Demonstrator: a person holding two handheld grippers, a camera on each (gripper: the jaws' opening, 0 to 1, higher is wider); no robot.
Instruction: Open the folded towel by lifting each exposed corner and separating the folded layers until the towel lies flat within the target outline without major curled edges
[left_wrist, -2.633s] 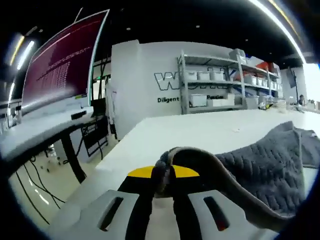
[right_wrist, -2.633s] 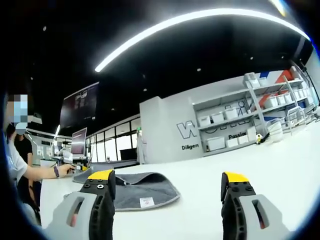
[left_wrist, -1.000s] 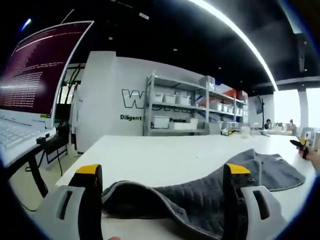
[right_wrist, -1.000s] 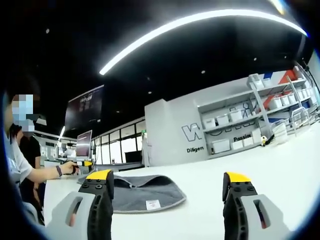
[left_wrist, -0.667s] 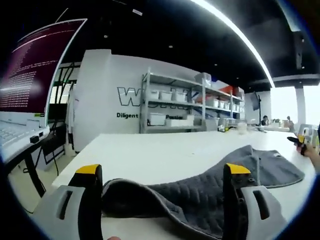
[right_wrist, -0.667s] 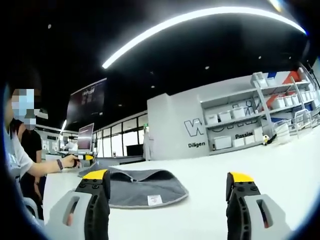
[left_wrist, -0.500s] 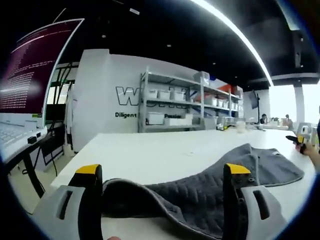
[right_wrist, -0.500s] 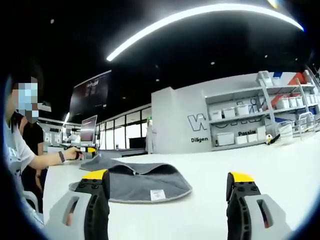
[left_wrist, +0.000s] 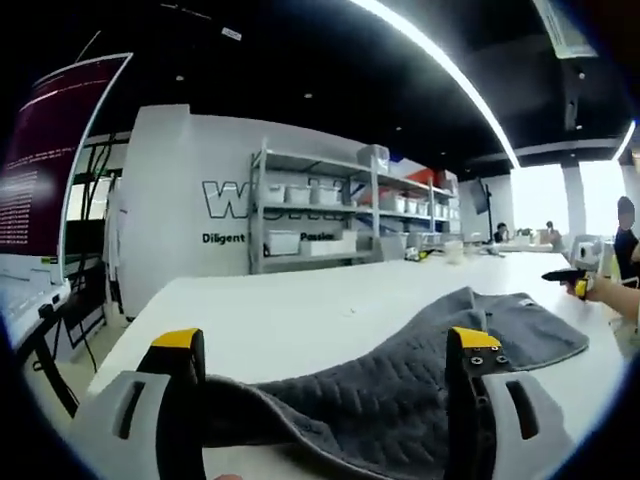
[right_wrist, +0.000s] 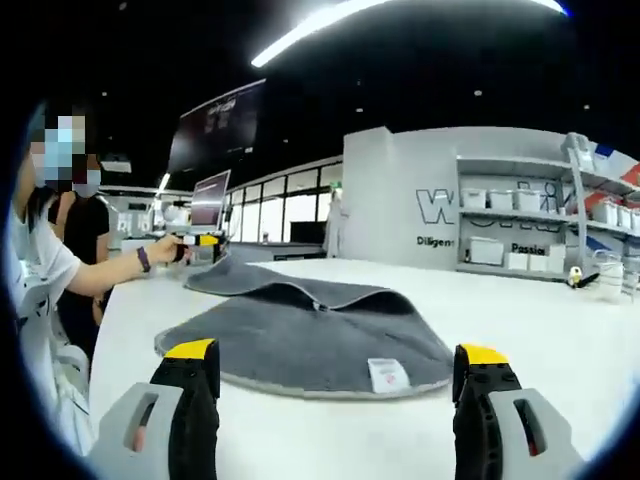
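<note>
Both grippers stand with jaws spread and pinching nothing: the left gripper (left_wrist: 325, 355) straddles a raised grey fold of the towel (left_wrist: 400, 390), and the right gripper (right_wrist: 340, 375) sits just short of the hem by its white label (right_wrist: 383, 375). That towel lies rumpled on the white table (right_wrist: 560, 340), a layer humped at its middle. Closing carelessly could catch two layers, likely dragging the cloth askew; farther off, shelving (left_wrist: 330, 215).

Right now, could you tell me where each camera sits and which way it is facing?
Left gripper view: low over the white table, looking along the grey towel between its open fingers toward wall shelves; the person's other hand shows at right.
Right gripper view: low at the towel's opposite end, open fingers; the person's arm reaches in.
Shared: towel, table, shelves.
</note>
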